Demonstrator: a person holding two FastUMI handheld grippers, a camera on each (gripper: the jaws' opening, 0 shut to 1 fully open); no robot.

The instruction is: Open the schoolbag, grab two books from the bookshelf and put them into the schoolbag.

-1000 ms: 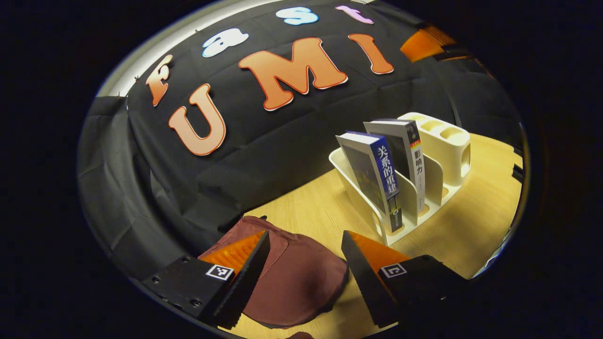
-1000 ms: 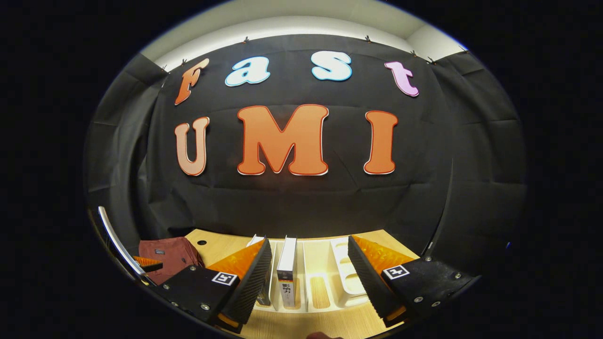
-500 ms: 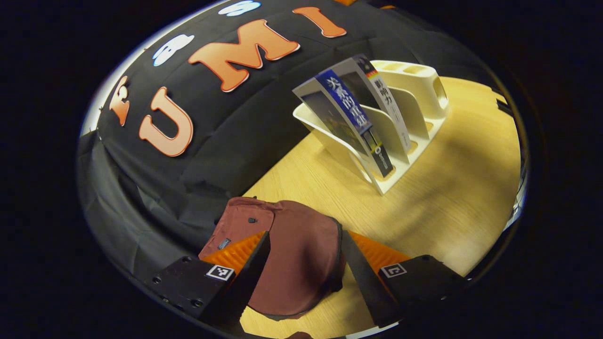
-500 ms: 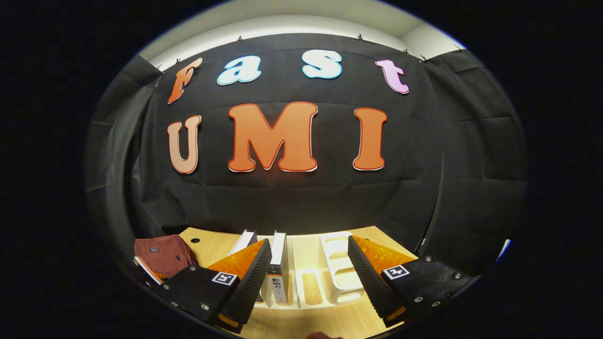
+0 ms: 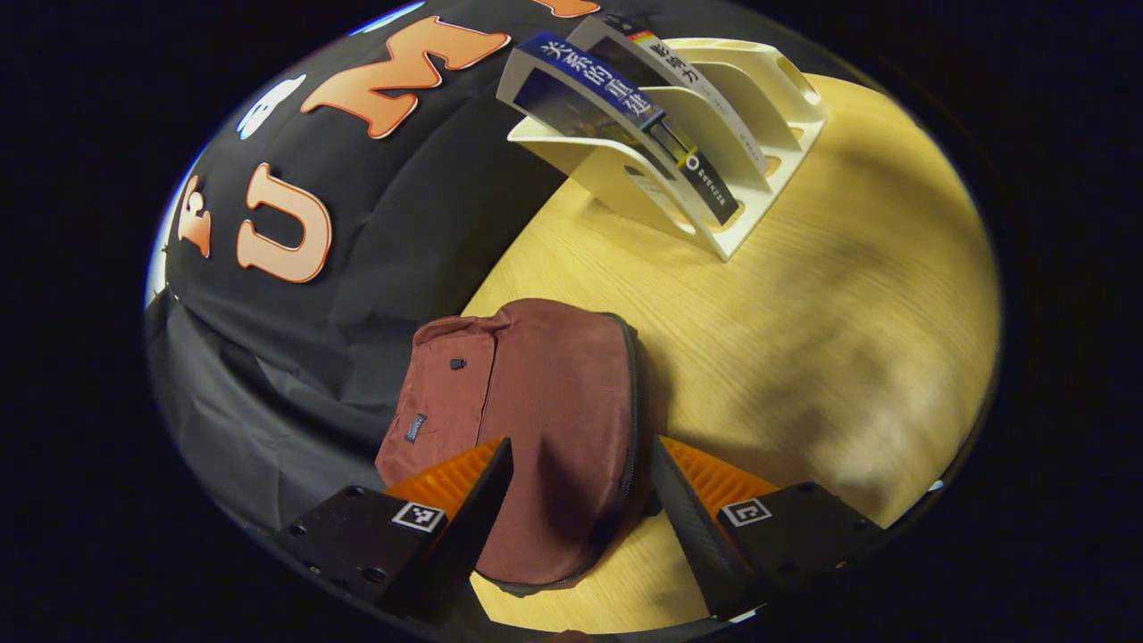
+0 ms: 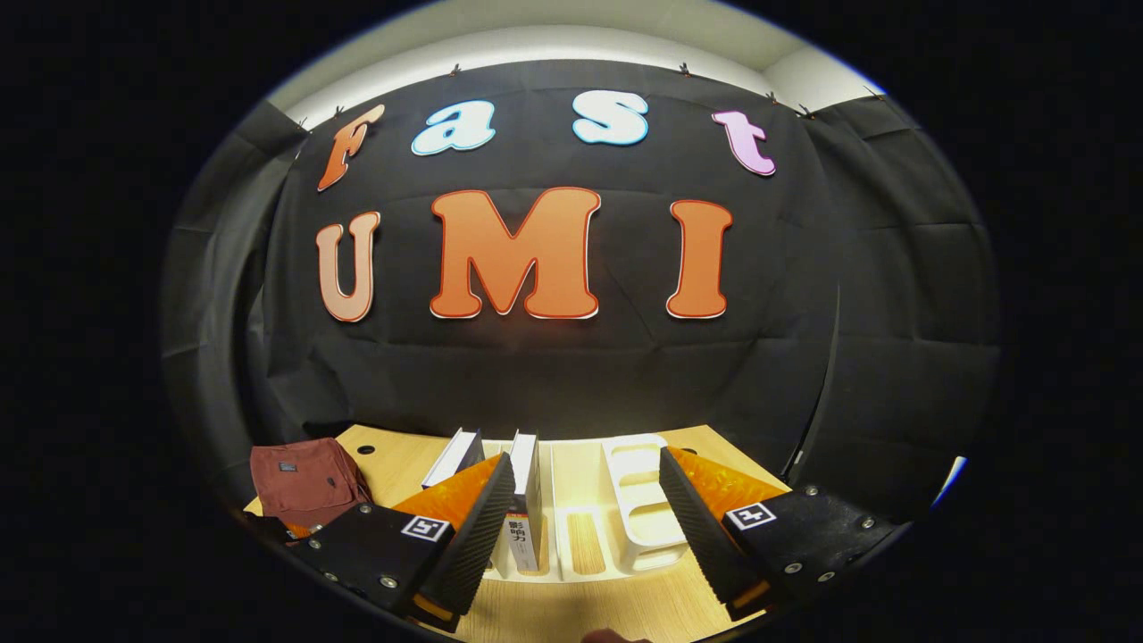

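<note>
A dark red schoolbag (image 5: pixel 545 420) lies flat on the wooden table (image 5: pixel 830 313), its zipper running along the right edge. My left gripper (image 5: pixel 576 500) hovers open just above the bag's near end, nothing between its fingers. A white bookshelf (image 5: pixel 732 134) stands at the back with a blue-spined book (image 5: pixel 616 98) and a white-spined book (image 5: pixel 688 80) leaning in it. In the right gripper view, my right gripper (image 6: pixel 585 518) is open in front of the bookshelf (image 6: pixel 625 527), where the white-spined book (image 6: pixel 522 500) and the other book (image 6: pixel 455 455) stand. The schoolbag (image 6: pixel 304 478) sits far left.
The black cloth wall (image 6: pixel 554 375) closes off the table's back edge right behind the bookshelf and the bag. Bare wooden tabletop (image 5: pixel 857 357) stretches to the right of the bag. A small round hole (image 6: pixel 358 448) sits in the table near the bag.
My left gripper has tilted down and moved over the schoolbag, so the bag now fills more of its view and the bookshelf has slid up. The right gripper barely shifted.
</note>
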